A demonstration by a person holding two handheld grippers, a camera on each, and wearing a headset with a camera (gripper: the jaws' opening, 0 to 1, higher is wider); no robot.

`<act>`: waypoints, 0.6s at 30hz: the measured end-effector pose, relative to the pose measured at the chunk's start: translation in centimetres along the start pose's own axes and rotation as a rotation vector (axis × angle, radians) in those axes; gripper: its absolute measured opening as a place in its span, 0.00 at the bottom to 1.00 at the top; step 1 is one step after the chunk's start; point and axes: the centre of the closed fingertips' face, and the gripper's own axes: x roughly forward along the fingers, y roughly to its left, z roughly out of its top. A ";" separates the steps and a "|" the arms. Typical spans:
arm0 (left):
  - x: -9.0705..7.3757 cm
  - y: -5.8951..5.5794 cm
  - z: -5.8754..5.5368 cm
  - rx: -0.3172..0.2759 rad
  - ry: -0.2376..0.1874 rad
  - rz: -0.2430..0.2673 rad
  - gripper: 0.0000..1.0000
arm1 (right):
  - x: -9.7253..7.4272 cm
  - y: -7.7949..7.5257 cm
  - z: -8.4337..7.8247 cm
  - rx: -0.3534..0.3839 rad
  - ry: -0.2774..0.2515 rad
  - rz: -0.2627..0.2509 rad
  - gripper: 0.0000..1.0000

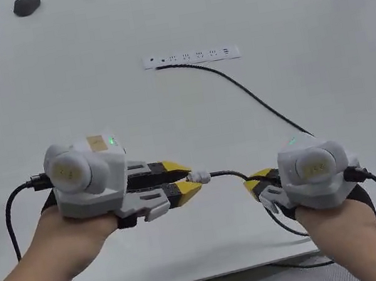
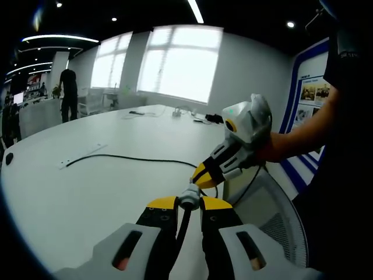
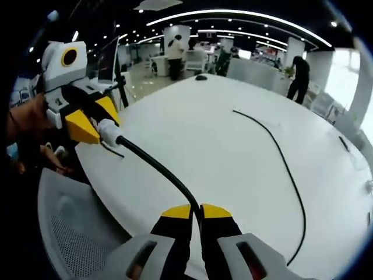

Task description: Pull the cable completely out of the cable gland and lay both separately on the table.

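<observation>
Head view: saw left gripper (image 1: 188, 178) clamped on the cable gland (image 1: 199, 178), yellow jaw tips closed around it, held low over the near edge of the table (image 1: 169, 115). Saw right gripper (image 1: 254, 180) pinched shut on the black cable (image 1: 226, 174) near the gland, short run of cable spanning the gap between both grippers. Found cable not yet out of the gland. Left gripper view: confirmed gland gripped between own tips, right gripper just beyond. Right gripper view: confirmed cable leaving own closed tips and arcing up to the gland in the left gripper. Farther back on the table, noted a white power strip (image 1: 192, 57) with a black cord (image 1: 253, 96), and a dark mouse (image 1: 26, 4) at the far left corner.
</observation>
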 end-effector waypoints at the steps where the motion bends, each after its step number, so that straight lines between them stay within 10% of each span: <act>1: 0.1 -0.1 0.0 0.003 0.003 -0.003 0.14 | 0.0 -0.2 -0.2 0.003 0.005 -0.004 0.00; 18: 0.0 0.1 -0.1 -0.009 0.002 0.006 0.15 | -0.7 0.7 -0.5 -0.011 -0.012 0.025 0.01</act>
